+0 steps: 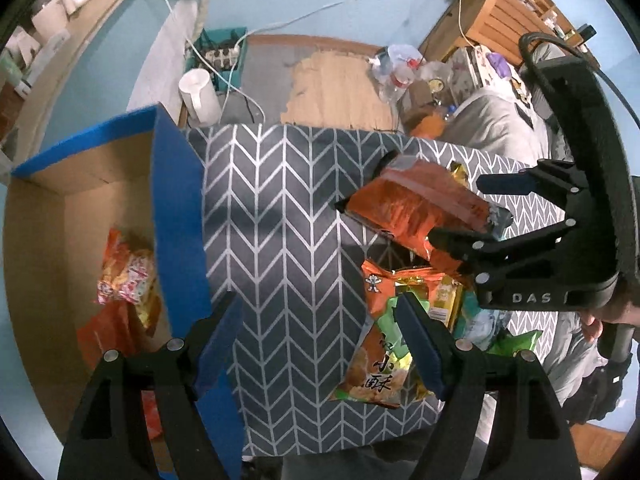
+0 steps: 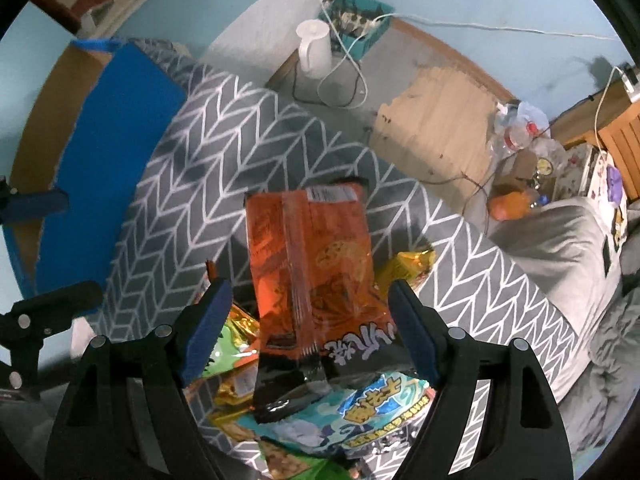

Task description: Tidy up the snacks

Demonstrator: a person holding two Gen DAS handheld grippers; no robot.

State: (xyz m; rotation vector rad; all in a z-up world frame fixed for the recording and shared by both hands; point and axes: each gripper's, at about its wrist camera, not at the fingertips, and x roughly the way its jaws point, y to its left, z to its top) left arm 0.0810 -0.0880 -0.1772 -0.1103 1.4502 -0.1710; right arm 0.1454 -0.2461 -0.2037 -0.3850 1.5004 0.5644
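on the chevron cloth (image 2: 280, 128) the orange packet (image 2: 312, 264) lies lengthwise, pointing away between the right gripper (image 2: 310, 330)'s wide, untouching jaws.

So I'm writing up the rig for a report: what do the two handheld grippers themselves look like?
Both are matte black plastic. The left gripper has triangular cut-out arms, silver pivot pins and flat blue pads. The right gripper has the same build, white "DAS" lettering on its body and a black cable looping from the top.

You have the snack pile (image 1: 404, 312) on the table (image 1: 280, 240) near its right edge, the box (image 1: 60, 216) against its left edge with packets (image 1: 128, 280) lying inside it.
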